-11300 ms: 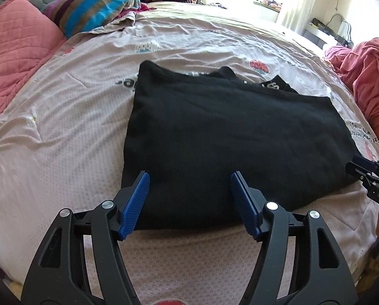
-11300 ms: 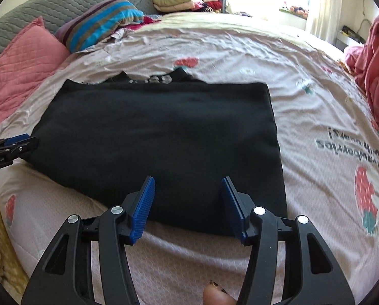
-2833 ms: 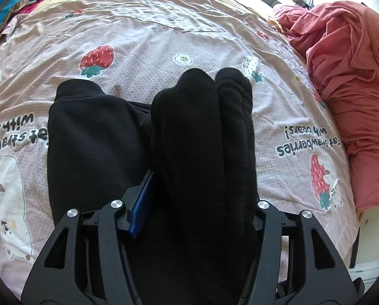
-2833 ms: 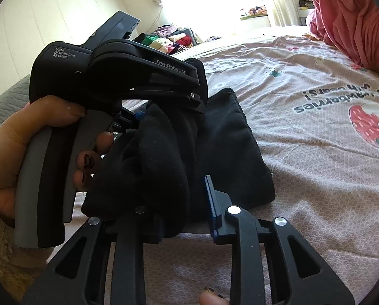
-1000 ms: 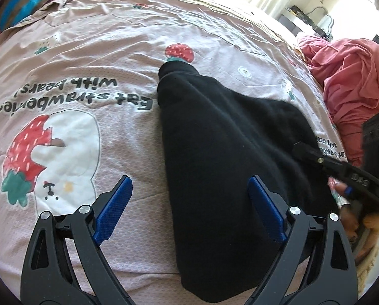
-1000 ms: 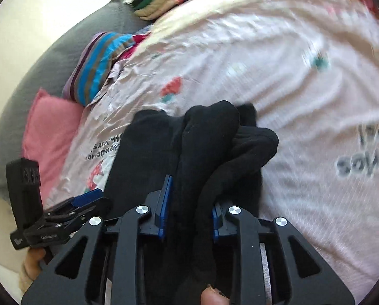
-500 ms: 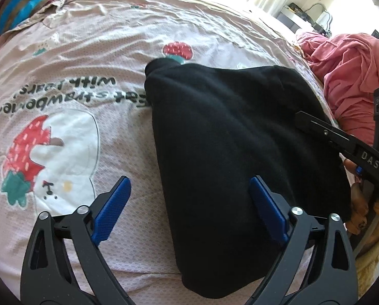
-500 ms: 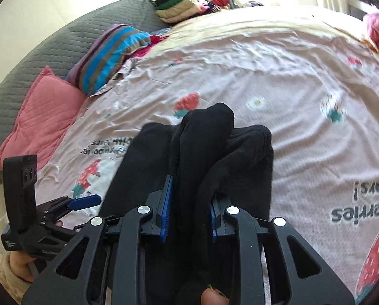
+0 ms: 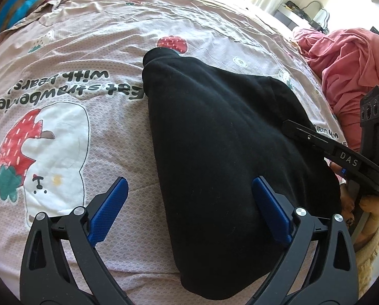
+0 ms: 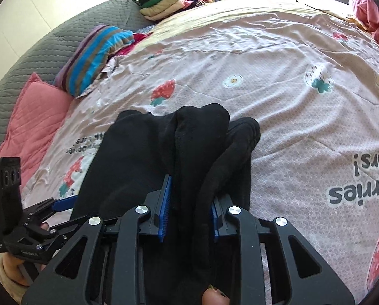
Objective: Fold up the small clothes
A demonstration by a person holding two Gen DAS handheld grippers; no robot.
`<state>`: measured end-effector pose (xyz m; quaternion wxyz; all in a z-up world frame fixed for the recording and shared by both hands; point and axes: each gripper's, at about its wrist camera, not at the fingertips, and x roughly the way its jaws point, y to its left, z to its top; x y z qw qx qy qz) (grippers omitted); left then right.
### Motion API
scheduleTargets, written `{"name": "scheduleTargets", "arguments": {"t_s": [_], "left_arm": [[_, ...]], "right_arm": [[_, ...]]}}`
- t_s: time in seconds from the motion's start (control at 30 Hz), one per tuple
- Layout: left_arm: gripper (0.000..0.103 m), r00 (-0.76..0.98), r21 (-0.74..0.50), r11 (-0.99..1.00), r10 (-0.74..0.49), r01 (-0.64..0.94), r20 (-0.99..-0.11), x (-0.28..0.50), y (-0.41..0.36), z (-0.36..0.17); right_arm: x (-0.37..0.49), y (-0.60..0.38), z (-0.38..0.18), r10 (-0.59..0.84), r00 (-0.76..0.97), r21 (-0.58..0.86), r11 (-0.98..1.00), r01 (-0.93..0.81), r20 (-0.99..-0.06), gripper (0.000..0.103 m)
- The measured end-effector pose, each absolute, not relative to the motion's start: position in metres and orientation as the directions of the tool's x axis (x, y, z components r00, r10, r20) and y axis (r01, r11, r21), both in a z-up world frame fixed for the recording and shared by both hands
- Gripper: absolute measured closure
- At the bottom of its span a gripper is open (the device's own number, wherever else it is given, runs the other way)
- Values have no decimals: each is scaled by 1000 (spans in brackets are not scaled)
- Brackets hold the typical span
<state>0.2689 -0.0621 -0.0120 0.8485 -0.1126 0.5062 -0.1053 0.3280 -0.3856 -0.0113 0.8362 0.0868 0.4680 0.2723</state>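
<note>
Bedspread (image 9: 62,58) unchanged — right tool (image 10: 189,213) still clamps black garment (image 9: 214,132), left tool (image 9: 189,203) stays wide.

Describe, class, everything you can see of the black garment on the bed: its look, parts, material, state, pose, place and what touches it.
The black garment is plain, soft and looks like fleece or thick knit. It is folded into a thick, narrow bundle lying on the strawberry-print bedsheet. One end is bunched into rounded folds, pinched between the blue pads of the right hand-held gripper. The left hand-held gripper is open, its fingers apart over the bundle's near end, gripping nothing.
</note>
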Motion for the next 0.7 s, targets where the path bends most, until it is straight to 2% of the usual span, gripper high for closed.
{"name": "scheduleTargets", "arguments": {"t_s": [0.1, 0.13, 0.2, 0.27, 0.5, 0.63, 0.7], "left_arm": [[11, 465, -294, 953, -290, 65, -836, 269, -63, -13], [11, 466, -294, 954, -290, 65, -836, 269, -63, -13], [11, 465, -293, 954, -289, 65, -837, 269, -64, -13], [11, 468, -290, 955, -287, 67, -836, 268, -64, -13], [11, 481, -255, 963, -266, 91, -835, 259, -71, -10], [11, 490, -237, 966, -254, 99, -834, 253, -72, -8], [11, 492, -233, 967, -252, 100, -834, 251, -72, -8]], "right_arm": [[326, -390, -11, 518, 432, 389, 850, -355, -738, 64], [325, -391, -10, 519, 433, 392, 850, -352, -737, 62], [321, -397, -7, 510, 444, 391, 857, -336, -737, 51], [313, -404, -2, 498, 467, 382, 865, -324, -731, 46], [265, -416, 25, 527, 523, 374, 848, -375, -670, 45], [245, -410, 16, 533, 498, 354, 839, -412, -684, 45], [243, -408, 10, 508, 506, 324, 853, -409, -697, 52]]}}
